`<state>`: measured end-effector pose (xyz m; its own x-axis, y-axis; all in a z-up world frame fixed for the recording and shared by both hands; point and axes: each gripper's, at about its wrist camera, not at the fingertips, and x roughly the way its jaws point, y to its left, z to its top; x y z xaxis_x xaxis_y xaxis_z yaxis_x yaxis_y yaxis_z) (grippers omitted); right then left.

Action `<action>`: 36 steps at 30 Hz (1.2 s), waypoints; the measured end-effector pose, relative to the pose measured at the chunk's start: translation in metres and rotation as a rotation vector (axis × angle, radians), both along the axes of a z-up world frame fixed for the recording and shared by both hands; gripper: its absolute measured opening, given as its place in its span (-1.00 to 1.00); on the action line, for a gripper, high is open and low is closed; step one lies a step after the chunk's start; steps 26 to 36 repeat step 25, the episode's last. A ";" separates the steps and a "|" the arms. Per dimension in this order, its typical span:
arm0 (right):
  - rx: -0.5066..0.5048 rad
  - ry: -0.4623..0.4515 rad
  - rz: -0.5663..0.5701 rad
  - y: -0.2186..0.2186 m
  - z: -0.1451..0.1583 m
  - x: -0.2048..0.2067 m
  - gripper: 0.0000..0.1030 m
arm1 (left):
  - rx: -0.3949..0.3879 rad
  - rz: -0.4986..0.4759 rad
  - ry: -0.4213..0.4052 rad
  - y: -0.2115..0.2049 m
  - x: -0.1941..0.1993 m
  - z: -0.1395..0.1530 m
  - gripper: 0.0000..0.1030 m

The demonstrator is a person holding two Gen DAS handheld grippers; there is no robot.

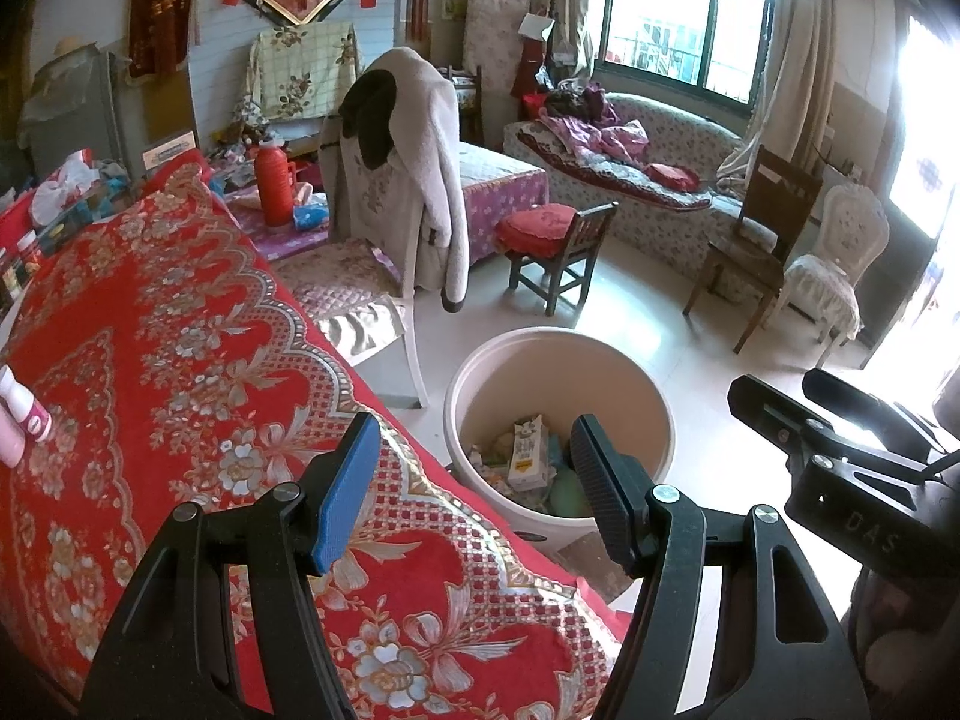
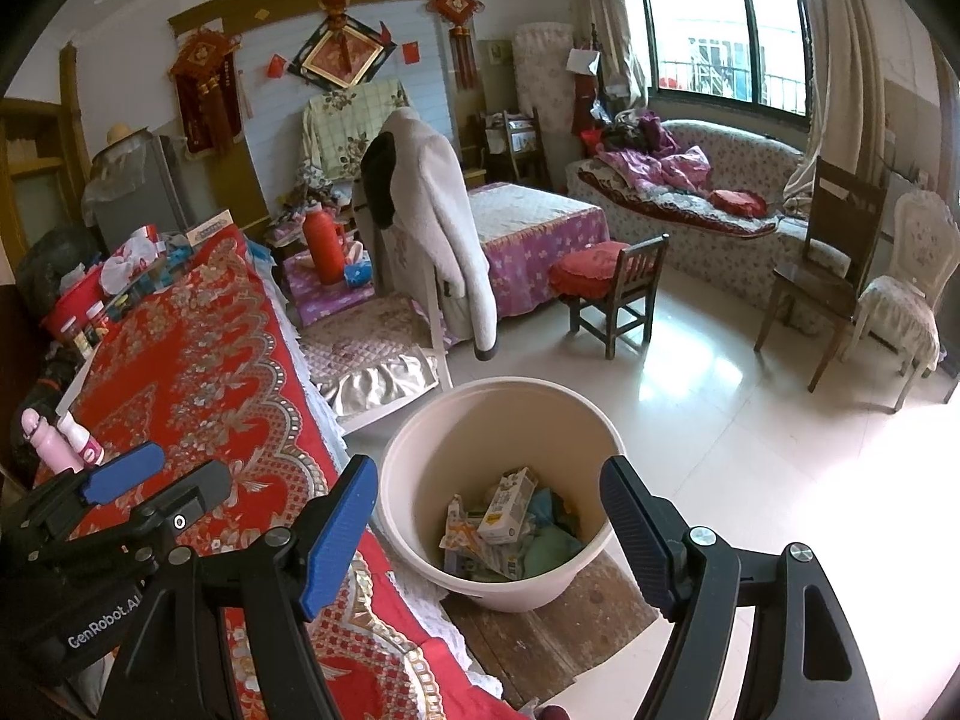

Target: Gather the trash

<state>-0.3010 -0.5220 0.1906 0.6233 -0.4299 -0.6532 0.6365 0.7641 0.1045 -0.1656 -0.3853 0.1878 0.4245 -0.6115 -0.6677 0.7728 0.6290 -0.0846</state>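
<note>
Trash fills the bottom of the round cream plastic bin (image 2: 420, 438) standing on the floor just beside the table's edge: a white milk carton (image 2: 507, 507) lies tilted on top of torn paper packaging (image 2: 465, 540), with a crumpled green wrapper (image 2: 552, 549) to its right. Going from the left in the right wrist view, two small pink-and-white bottles (image 2: 63, 441) stand near the far left edge of the red floral tablecloth (image 2: 198, 360) that covers the table. Next comes the left gripper (image 2: 156, 474), low over the cloth, its blue pad and black finger apart with nothing between them. The right gripper (image 2: 489, 531) hangs above the bin, its jaws standing wide and empty, the bin's contents showing through the gap. Behind the bin a white chair (image 2: 390, 348) carries a pale fleece jacket (image 2: 447, 216) draped over its back. Further right, a small dark wooden chair with a red cushion (image 2: 612, 282) stands on the shiny tiled floor, and a flowered sofa (image 2: 714, 180) runs under the window
</note>
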 end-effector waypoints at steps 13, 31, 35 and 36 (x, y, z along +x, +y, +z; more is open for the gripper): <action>0.011 0.013 0.008 -0.013 -0.001 -0.004 0.47 | 0.010 -0.010 0.013 -0.005 0.002 -0.004 0.26; 0.020 0.054 0.036 -0.019 0.000 0.011 0.47 | 0.013 0.017 0.065 0.000 0.016 -0.014 0.26; 0.020 0.054 0.036 -0.019 0.000 0.011 0.47 | 0.013 0.017 0.065 0.000 0.016 -0.014 0.26; 0.020 0.054 0.036 -0.019 0.000 0.011 0.47 | 0.013 0.017 0.065 0.000 0.016 -0.014 0.26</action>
